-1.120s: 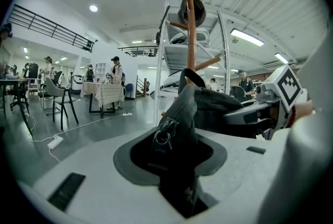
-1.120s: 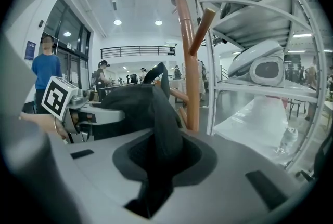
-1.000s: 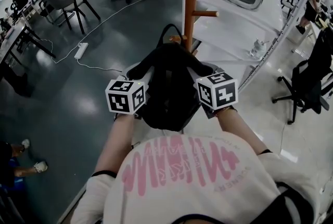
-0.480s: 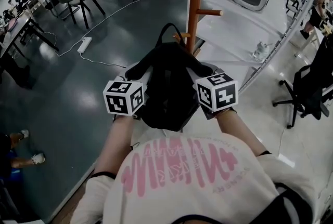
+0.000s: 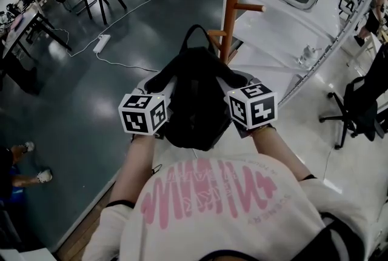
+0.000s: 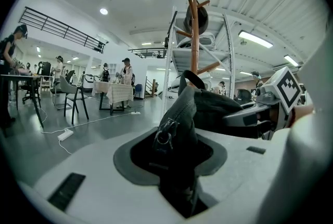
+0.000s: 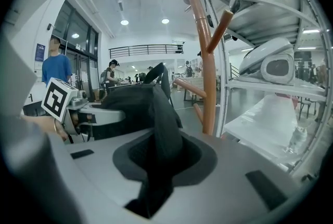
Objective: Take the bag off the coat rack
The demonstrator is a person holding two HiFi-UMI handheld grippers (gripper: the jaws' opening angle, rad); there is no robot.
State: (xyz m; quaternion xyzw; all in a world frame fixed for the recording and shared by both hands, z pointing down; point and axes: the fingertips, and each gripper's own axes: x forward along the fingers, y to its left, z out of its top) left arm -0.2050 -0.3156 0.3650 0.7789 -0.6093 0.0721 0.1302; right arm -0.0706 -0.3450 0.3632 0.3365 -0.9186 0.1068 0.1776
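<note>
While our left gripper [image 6: 176,173] pinches a zippered fold of the black backpack [image 5: 197,96] in nearly closed jaws, our right gripper [image 7: 152,171] clamps another fold of it the same way. We hold the backpack between both grippers, just before the wooden coat rack [image 5: 231,5], its top loop beside a lower peg [image 5: 216,33].

Left forearm [image 5: 134,172] and right forearm [image 5: 277,149], bare below the sleeves, reach forward roughly parallel. Left gripper [image 5: 165,89] and right gripper [image 5: 237,85] are held level and side by side, marker cubes uppermost. Each pair of jaws stands nearly together, pinching a fold of the bag [image 5: 197,105] from its own side.
</note>
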